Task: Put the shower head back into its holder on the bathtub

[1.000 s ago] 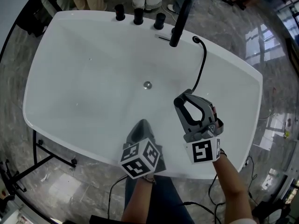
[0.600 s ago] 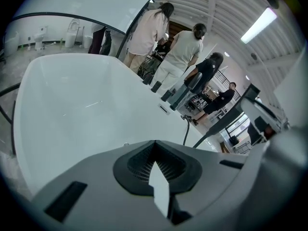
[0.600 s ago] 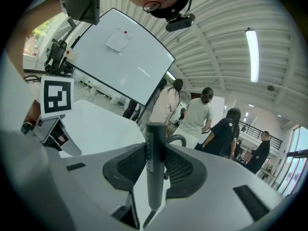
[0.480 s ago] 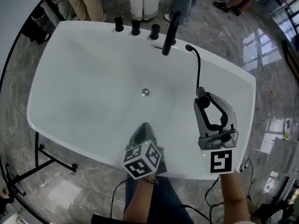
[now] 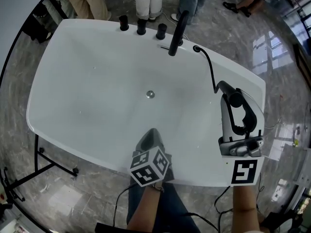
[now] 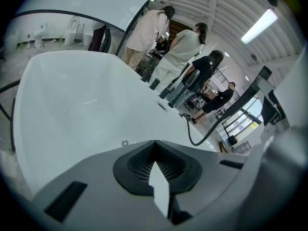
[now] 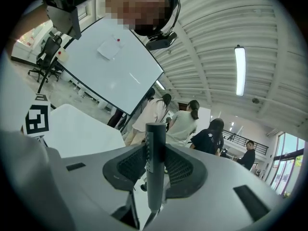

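Note:
The white bathtub (image 5: 73, 125) fills the head view. My right gripper (image 5: 232, 95) hangs above the tub's right rim, shut on the dark shower head (image 5: 236, 100). In the right gripper view the shower head (image 7: 155, 162) stands upright between the two pads. Its black hose (image 5: 210, 67) curves back to the holder (image 5: 196, 48) on the far rim, beside the spout. The left gripper view shows the hose (image 6: 192, 136) too. My left gripper (image 5: 151, 132) points down over the near rim, shut and empty (image 6: 155, 146).
Three black knobs (image 5: 141, 25) and a tall black spout (image 5: 176, 30) stand on the far rim. A drain (image 5: 149, 94) sits mid-tub. Several people (image 6: 183, 47) stand beyond the far rim. A black frame (image 5: 29, 174) and cables lie on the marble floor.
My right gripper has risen and swung right with the shower head, from over the tub's inside to its right rim, dragging the hose along. The left gripper has barely shifted.

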Demonstrator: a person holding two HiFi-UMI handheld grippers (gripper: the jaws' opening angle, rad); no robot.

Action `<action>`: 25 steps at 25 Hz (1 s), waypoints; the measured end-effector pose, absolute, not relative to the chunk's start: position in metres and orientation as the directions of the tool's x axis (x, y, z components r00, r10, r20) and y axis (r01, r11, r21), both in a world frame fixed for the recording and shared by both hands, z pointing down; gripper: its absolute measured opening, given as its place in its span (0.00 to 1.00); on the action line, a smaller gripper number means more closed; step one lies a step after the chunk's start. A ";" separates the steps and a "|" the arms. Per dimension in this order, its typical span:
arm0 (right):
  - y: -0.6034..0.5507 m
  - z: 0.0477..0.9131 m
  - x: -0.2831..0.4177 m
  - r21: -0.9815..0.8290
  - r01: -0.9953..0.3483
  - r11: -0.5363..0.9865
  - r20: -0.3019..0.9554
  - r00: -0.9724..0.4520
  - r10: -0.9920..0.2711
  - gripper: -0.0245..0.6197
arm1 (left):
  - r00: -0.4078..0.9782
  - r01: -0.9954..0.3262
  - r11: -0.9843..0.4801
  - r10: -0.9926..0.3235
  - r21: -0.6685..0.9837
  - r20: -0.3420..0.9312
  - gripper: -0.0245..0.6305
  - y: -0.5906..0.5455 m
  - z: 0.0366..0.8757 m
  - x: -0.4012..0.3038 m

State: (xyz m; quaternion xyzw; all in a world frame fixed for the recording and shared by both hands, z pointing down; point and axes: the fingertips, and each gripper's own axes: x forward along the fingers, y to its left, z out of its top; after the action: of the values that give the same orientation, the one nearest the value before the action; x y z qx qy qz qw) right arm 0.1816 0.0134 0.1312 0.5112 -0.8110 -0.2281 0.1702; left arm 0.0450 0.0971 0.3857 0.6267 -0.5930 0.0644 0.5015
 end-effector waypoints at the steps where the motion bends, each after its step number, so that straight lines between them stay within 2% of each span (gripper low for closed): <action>1: 0.012 0.127 0.183 0.544 -0.755 0.366 0.033 -0.417 -0.908 0.23 | 0.289 -0.808 0.206 -0.678 0.552 0.676 0.04 0.097 0.386 0.046; 25: -0.018 0.049 0.190 0.571 -0.787 0.234 -0.171 -0.393 -0.904 0.23 | 0.315 -0.814 0.165 -0.681 0.557 0.661 0.04 0.073 0.382 0.056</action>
State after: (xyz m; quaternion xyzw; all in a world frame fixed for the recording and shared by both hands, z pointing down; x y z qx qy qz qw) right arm 0.1897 -0.0179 0.0491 0.5423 -0.7792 -0.2984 0.0980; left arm 0.0555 0.0729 0.3817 0.6426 -0.5816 0.0669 0.4943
